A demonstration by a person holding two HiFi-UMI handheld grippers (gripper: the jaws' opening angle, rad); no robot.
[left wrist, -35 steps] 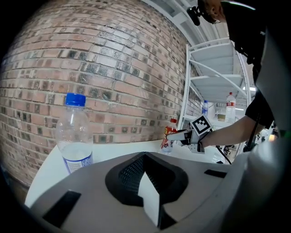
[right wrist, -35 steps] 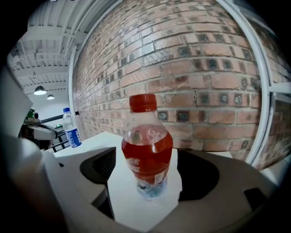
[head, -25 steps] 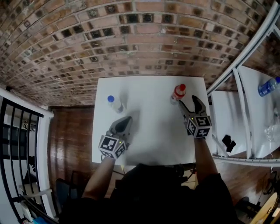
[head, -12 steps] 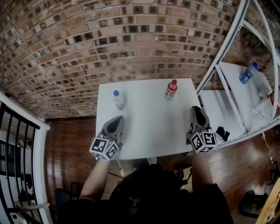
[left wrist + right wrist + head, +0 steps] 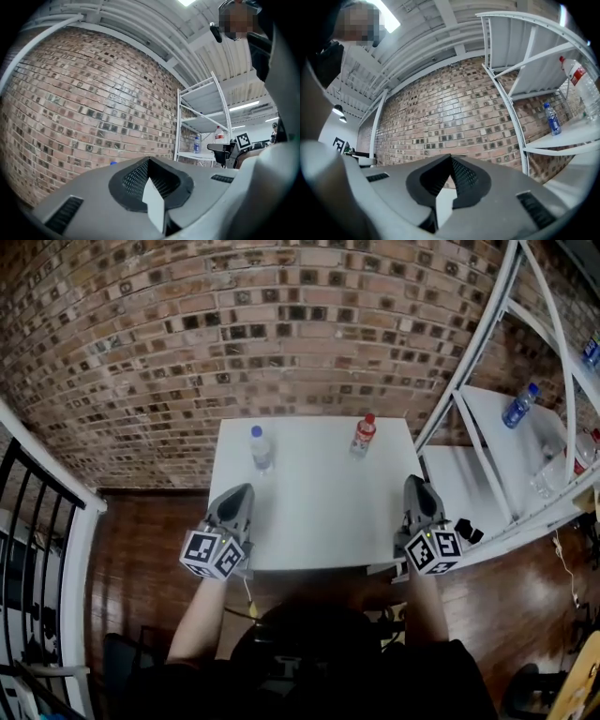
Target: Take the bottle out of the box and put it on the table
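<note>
Two bottles stood up straight on the white table [image 5: 319, 498]; one was the bottle with the blue cap [image 5: 261, 449] and the other was the bottle with the red cap [image 5: 361, 437]; they were well apart from each other, near the far edge by the brick wall [image 5: 281, 334].

No box showed in any view; so I could not tell which bottle was the one from the box.

The left gripper [image 5: 242, 491] was closed tight with nothing in it; the right gripper [image 5: 415, 486] had just closed its jaws, and nothing was between them either. Both grippers were at the near edge of the table, well apart from the bottles; neither one touched a bottle.

I think the job was done, or nearly done; a bottle was already on the table and nobody held it. Nothing more seemed left to do here, unless another bottle was waiting in a box out of sight.

More bottles sat on the shelf [image 5: 506, 442] to the right; they did not look like part of this job.
</note>
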